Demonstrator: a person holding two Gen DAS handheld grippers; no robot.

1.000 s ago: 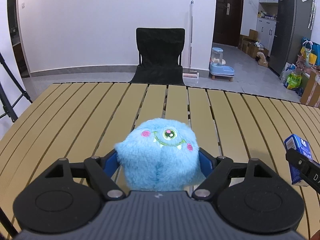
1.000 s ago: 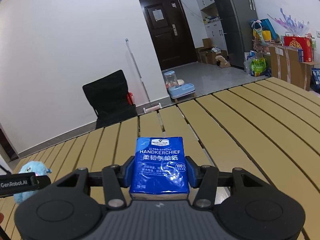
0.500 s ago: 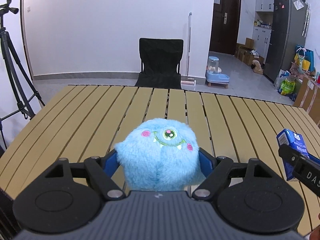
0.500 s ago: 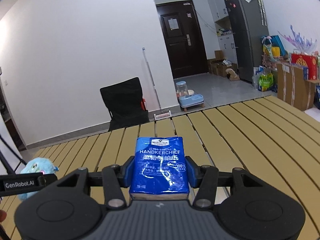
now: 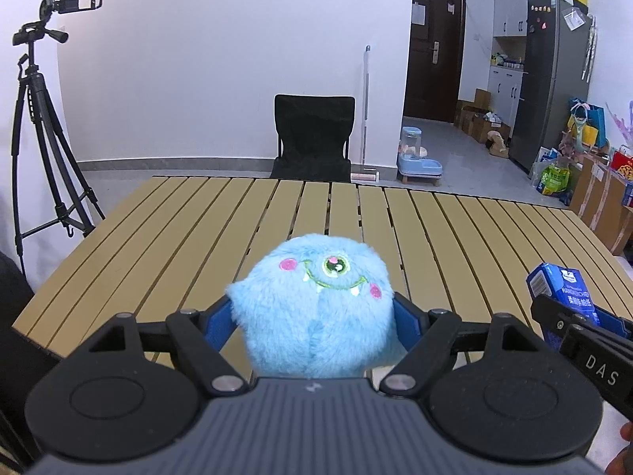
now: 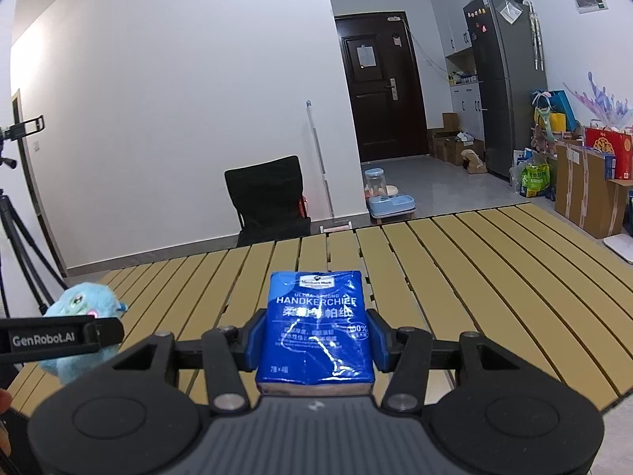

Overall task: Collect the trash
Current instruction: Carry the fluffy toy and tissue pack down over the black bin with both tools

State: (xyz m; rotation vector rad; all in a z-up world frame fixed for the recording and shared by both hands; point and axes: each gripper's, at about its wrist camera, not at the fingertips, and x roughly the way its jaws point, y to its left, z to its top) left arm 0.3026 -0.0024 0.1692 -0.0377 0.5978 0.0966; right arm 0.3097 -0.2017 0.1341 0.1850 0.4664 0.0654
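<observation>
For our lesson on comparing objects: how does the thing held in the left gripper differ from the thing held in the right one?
The blue plush monster is round and furry; the handkerchief pack is flat, rectangular and glossy. The plush has an embroidered one-eyed face; the pack carries printed lettering. The plush bulges beyond the left gripper; the pack fits squarely within the right gripper. Both are blue and clamped above the slatted table.

Beyond the far edge of my slatted yellow wooden tabletop (image 5: 395,221) stands a black folding chair (image 5: 312,138) against the plain white wall (image 5: 237,59); dark brown door (image 6: 379,87), grey tiled floor (image 6: 435,182).
</observation>
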